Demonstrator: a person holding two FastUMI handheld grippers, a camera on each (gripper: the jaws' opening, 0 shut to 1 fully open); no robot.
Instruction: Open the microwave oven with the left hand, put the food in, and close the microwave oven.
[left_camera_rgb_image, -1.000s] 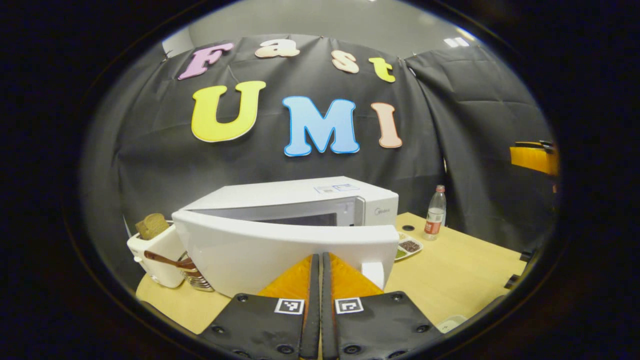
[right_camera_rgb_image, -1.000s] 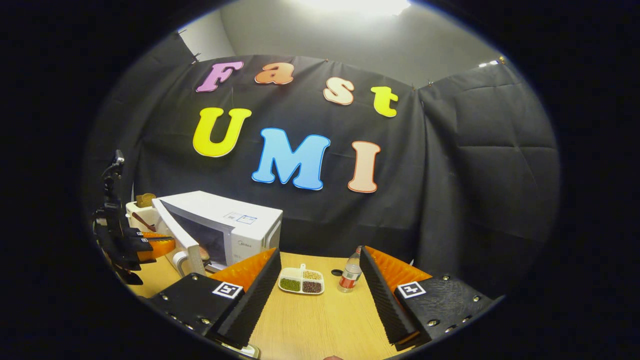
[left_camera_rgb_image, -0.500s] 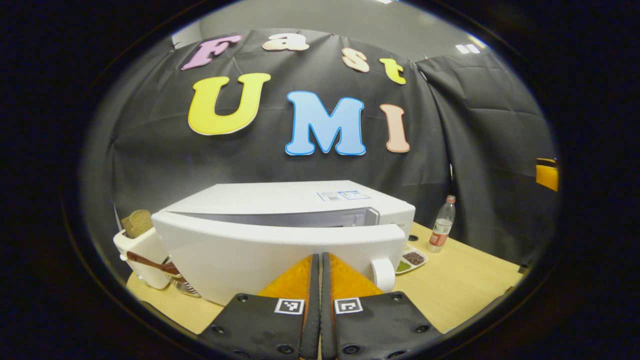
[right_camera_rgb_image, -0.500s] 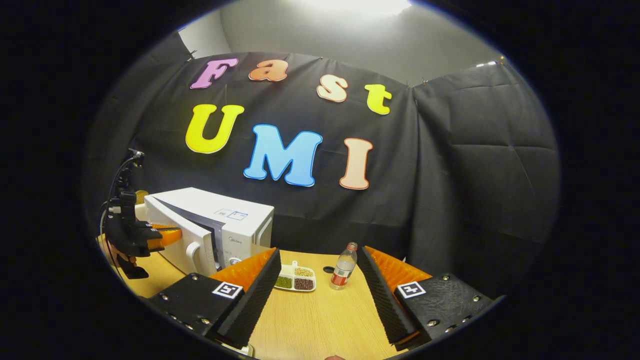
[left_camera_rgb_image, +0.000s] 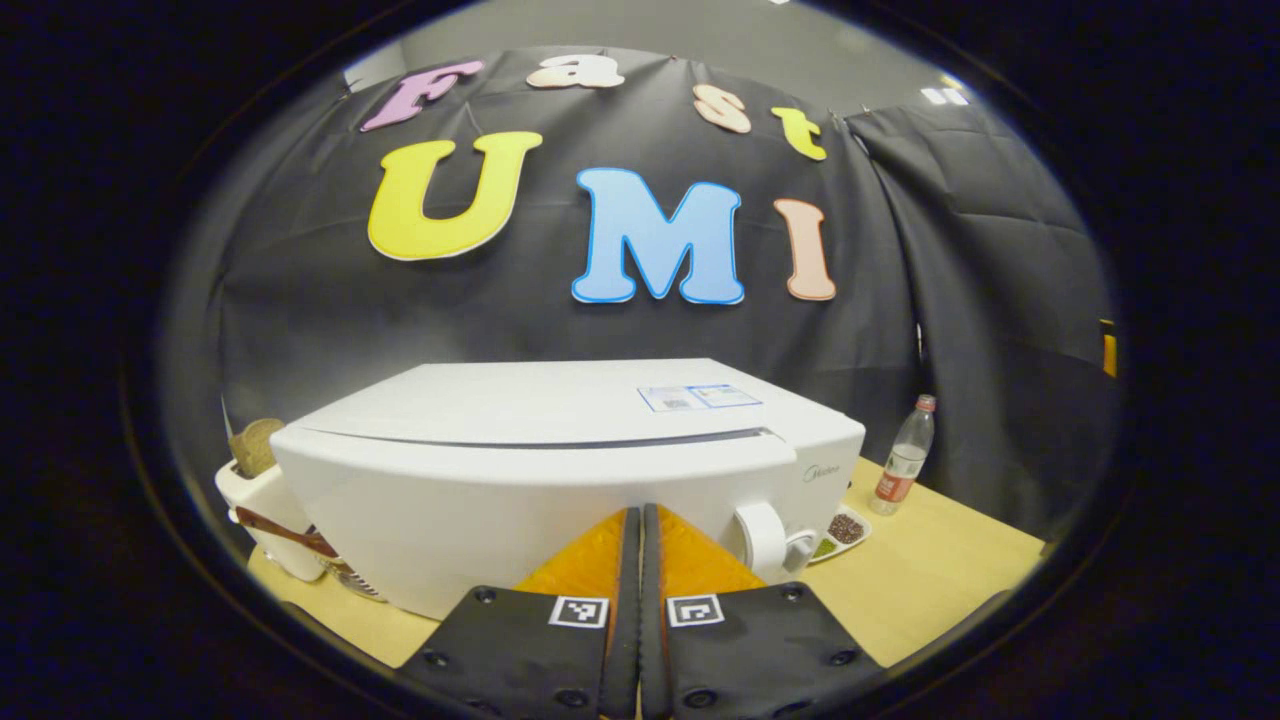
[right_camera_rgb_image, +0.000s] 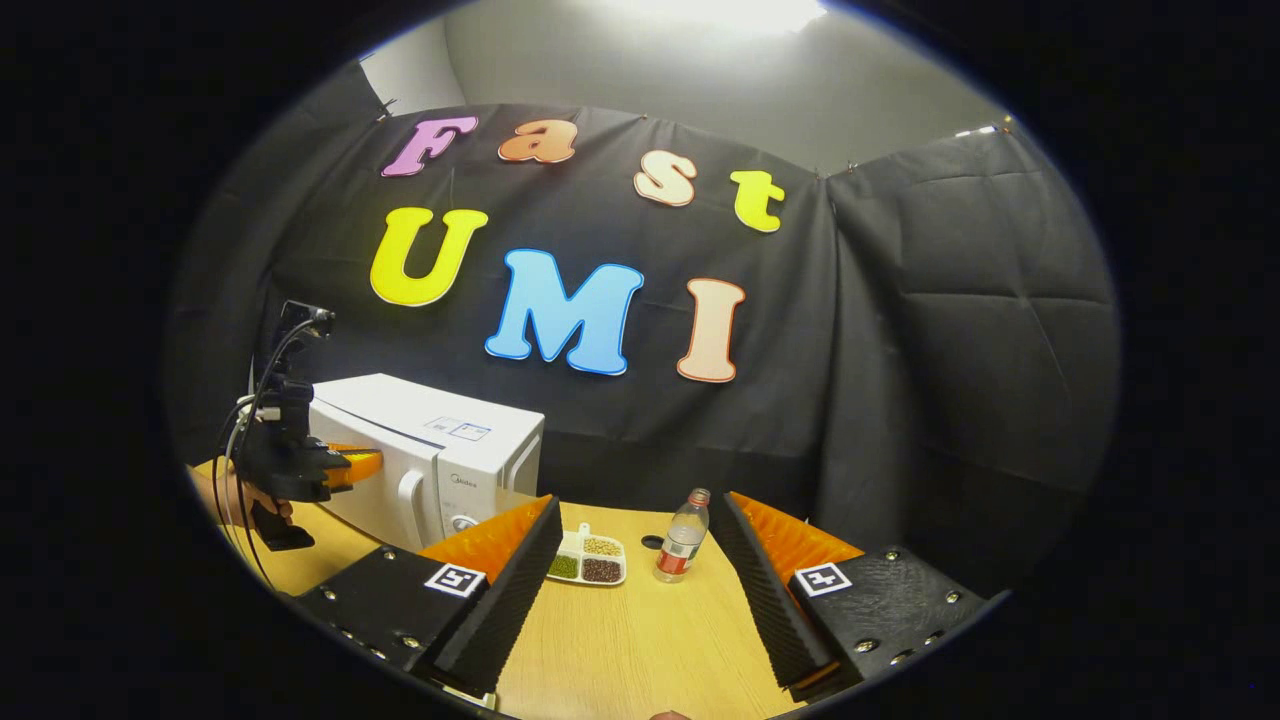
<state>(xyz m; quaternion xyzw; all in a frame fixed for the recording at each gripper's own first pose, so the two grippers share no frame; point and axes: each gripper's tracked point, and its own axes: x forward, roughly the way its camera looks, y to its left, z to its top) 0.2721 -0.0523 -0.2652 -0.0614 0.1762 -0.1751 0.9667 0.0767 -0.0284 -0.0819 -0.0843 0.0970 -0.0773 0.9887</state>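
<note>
In the left gripper view, the left gripper (left_camera_rgb_image: 641, 520) has its 2 fingers closed together, tips against the door (left_camera_rgb_image: 520, 500) of the white microwave (left_camera_rgb_image: 560, 400), which looks nearly flush with its body. In the right gripper view, the right gripper (right_camera_rgb_image: 640, 540) hangs open over the table (right_camera_rgb_image: 640, 640), with the microwave at left, and a tray (right_camera_rgb_image: 588, 560) and bottle (right_camera_rgb_image: 680, 540) between its fingers.
</note>
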